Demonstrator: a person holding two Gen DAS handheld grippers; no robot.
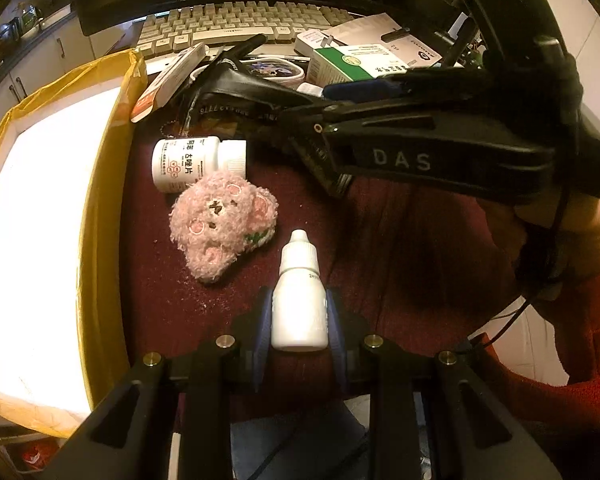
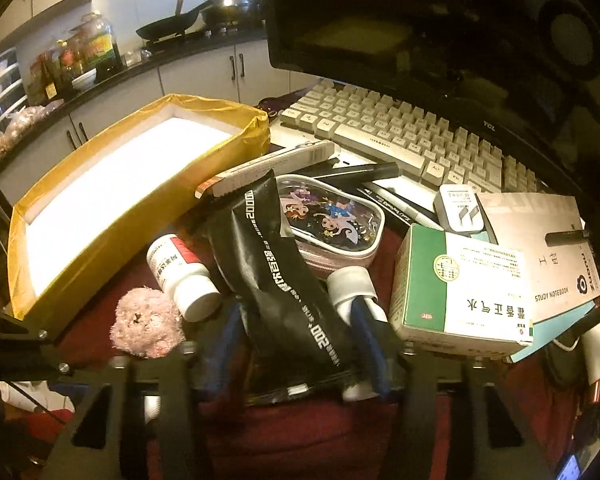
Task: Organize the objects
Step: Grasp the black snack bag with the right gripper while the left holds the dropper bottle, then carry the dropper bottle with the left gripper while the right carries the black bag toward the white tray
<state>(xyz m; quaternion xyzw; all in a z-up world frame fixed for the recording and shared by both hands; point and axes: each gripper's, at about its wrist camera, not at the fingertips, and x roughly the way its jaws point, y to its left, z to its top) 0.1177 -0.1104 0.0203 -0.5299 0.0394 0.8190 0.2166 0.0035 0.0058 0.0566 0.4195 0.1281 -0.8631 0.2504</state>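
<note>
My left gripper (image 1: 300,312) is shut on a white dropper bottle (image 1: 299,300), its cap pointing away. My right gripper (image 2: 296,320) is shut on a long black pouch (image 2: 288,280) with white lettering, which also shows in the left wrist view (image 1: 256,92); the right gripper (image 1: 328,148) reaches in there from the right. A pink plush bear (image 1: 224,224) and a white pill bottle (image 1: 192,164) lie on the dark red cloth; both show in the right wrist view, the bear (image 2: 148,324) beside the pill bottle (image 2: 184,276). A yellow-taped box (image 1: 104,184) with a white inside stands at left.
Behind lie a cartoon pencil case (image 2: 332,216), a green-and-white medicine box (image 2: 460,292), a study notebook (image 2: 548,248), markers (image 2: 364,172), a small tin (image 2: 460,208), a keyboard (image 2: 400,136) and a monitor (image 2: 440,20). A white tube (image 2: 352,284) lies under my right fingers.
</note>
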